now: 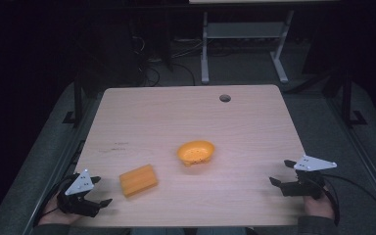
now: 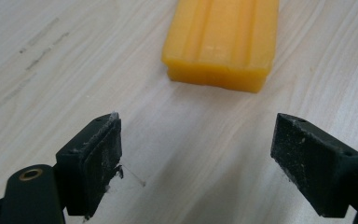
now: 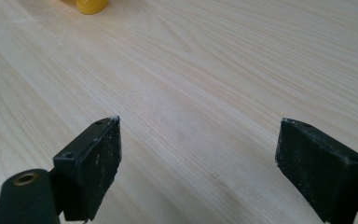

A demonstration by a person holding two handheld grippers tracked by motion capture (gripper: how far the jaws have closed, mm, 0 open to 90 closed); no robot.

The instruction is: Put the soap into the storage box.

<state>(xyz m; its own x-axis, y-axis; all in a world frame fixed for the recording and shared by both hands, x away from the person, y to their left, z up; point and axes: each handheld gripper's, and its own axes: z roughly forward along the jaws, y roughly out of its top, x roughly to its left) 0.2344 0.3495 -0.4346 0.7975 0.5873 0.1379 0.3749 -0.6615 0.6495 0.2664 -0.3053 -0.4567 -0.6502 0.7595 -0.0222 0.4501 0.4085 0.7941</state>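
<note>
An orange rectangular block (image 1: 138, 180) lies flat on the wooden table (image 1: 186, 122), left of centre near the front. It has ridges along its top, seen close up as the block (image 2: 221, 39) in the left gripper view. An orange perforated bowl (image 1: 196, 152) sits near the middle; its edge (image 3: 91, 6) shows at the top of the right gripper view. My left gripper (image 1: 101, 191) rests at the front left corner, open, a short way left of the block. My right gripper (image 1: 282, 172) rests at the front right edge, open, well right of the bowl. Nothing is between either pair of jaws.
A round cable hole (image 1: 224, 98) sits near the table's far edge. Beyond the table stands a white desk frame (image 1: 245, 44) on a dark floor with cables. Faint scuff marks (image 1: 115, 146) lie on the left of the tabletop.
</note>
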